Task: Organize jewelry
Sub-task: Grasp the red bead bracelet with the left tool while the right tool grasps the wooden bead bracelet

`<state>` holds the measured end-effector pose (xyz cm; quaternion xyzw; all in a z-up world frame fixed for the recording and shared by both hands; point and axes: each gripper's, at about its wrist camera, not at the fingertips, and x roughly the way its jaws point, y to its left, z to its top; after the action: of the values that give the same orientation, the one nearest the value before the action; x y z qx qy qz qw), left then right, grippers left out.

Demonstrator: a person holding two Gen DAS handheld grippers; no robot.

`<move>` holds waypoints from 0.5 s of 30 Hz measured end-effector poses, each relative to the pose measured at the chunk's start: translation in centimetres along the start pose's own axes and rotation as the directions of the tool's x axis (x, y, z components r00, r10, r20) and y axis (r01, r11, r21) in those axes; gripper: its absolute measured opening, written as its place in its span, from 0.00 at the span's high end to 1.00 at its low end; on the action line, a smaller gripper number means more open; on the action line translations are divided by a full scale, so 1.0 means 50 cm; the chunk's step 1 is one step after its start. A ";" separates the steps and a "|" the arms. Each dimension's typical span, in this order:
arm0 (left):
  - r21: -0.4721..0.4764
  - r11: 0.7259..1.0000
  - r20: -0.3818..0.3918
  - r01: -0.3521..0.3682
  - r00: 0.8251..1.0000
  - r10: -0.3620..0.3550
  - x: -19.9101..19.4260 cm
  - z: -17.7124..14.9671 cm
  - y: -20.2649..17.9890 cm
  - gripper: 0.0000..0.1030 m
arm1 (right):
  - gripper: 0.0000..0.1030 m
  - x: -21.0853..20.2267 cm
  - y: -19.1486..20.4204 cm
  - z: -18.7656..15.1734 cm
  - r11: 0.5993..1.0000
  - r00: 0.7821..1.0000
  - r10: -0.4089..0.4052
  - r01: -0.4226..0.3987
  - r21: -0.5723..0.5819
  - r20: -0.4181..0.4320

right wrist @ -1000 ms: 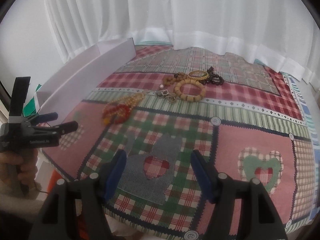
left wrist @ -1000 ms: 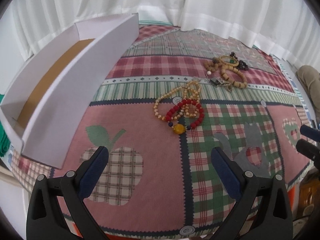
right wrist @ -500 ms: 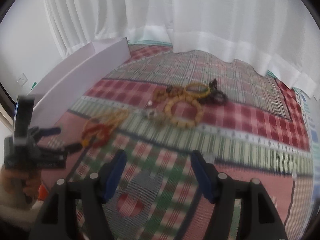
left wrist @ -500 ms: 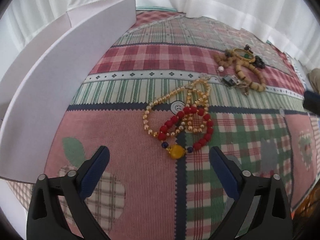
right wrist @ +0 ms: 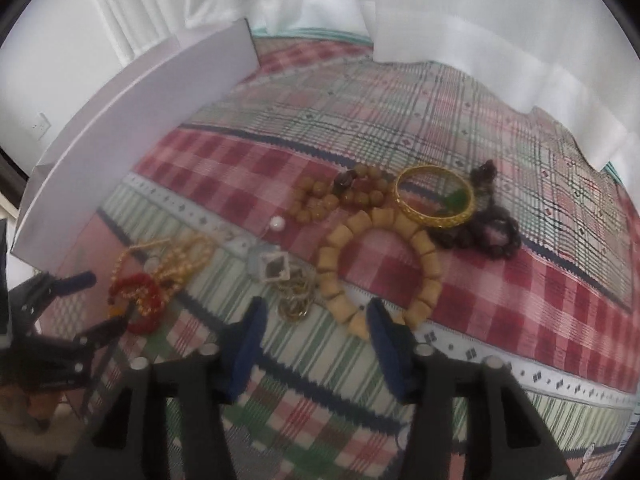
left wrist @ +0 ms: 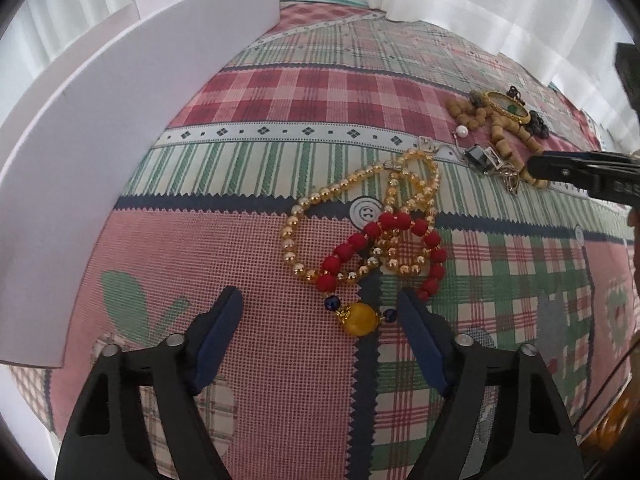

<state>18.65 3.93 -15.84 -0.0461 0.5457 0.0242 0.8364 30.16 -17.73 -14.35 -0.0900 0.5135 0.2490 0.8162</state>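
Observation:
A red bead bracelet (left wrist: 384, 258) with a yellow bead (left wrist: 361, 319) lies tangled with a gold bead string (left wrist: 360, 216) on the patchwork cloth. My left gripper (left wrist: 320, 312) is open, its fingertips on either side of the yellow bead, just short of it. My right gripper (right wrist: 314, 314) is open, low over a tan wooden bracelet (right wrist: 380, 264) and a small chain heap (right wrist: 294, 300). Beyond lie a gold bangle (right wrist: 434, 200), brown beads (right wrist: 340, 194), dark beads (right wrist: 488, 232), a pearl (right wrist: 277, 223) and a square pendant (right wrist: 274, 266).
A long white open box (left wrist: 92, 120) stands along the left of the cloth, also in the right wrist view (right wrist: 132, 136). White curtains (right wrist: 400, 8) hang behind the table. The cloth's front edge drops off just below both grippers.
Both grippers have moved forward and lower toward the jewelry. The left now brackets the yellow bead of the red bracelet; the right has closed in on the tan bracelet and chains.

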 end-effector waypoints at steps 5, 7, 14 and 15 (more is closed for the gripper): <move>0.005 1.000 -0.009 0.010 1.000 -0.010 0.006 0.008 -0.004 0.60 | 0.71 0.059 -0.002 0.035 1.000 0.996 -0.024 0.025 0.013 -0.081; 0.011 1.000 -0.011 0.019 1.000 -0.019 0.003 0.010 -0.004 0.83 | 0.75 0.075 -0.005 0.047 0.999 0.994 -0.029 0.032 0.022 -0.104; -0.041 0.981 0.004 0.187 0.982 -0.187 -0.048 0.023 0.046 0.93 | 0.86 0.036 -0.012 0.045 0.993 0.996 0.052 -0.044 0.105 -0.076; -0.048 0.976 0.012 0.214 0.977 -0.213 -0.064 0.025 0.056 0.93 | 0.86 0.013 -0.016 0.038 0.990 0.996 0.073 -0.065 0.129 -0.052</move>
<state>18.26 6.90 -12.54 -0.1249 0.5339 -0.0522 0.8346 32.27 -17.44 -14.18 -0.0272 0.5539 0.2413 0.7964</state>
